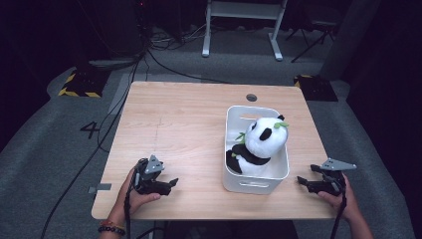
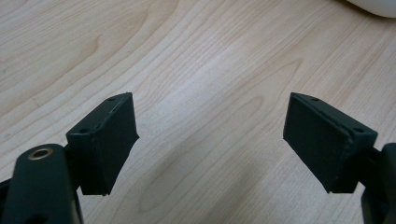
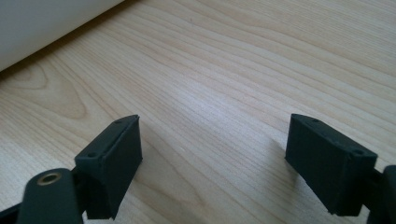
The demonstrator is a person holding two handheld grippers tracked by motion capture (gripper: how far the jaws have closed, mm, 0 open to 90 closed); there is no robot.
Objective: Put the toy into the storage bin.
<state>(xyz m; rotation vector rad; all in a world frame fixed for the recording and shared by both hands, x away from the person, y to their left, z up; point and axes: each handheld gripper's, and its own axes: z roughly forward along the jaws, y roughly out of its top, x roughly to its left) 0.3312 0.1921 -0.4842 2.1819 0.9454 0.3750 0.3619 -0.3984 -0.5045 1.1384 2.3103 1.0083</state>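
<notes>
Plush panda (image 1: 260, 142) sat upright in white plastic bin (image 1: 234, 172), right of centre on wooden table (image 1: 174, 129) — head above rim, green leaf bits at ear and mouth, black-and-white body leaning toward bin's far right corner. Bin w/ slot handles on near and far walls, near wall close to table's front edge.

Left gripper (image 1: 172, 182) low at table's front left, held by left hand (image 1: 130, 194), pointing right toward bin but well apart from it. Grey 3-cornered plate (image 1: 154, 164) on top; cable trailing back along forearm; beaded bands on wrist. In left gripper view (image 2: 210, 140): 2 black jaws spread wide, nothing between, bare wood grain beneath, sliver of white bin at top right corner (image 2: 373, 7).

Right gripper (image 1: 301, 180) at front right, near table's edge, held by right hand (image 1: 343, 196), pointing left toward bin's near right corner — near, not touching. Grey plate (image 1: 338, 164) on top as well. In right gripper view (image 3: 212, 149): jaws wide apart, empty, just over tabletop, white bin wall (image 3: 42, 23) across top left.

Round cable hole (image 1: 251, 97) near table's far edge. Beyond table: grey carpet, white desk legs (image 1: 244, 30), black cables, hazard-striped plates at both sides, "4" marked on floor (image 1: 90, 129) at left.
</notes>
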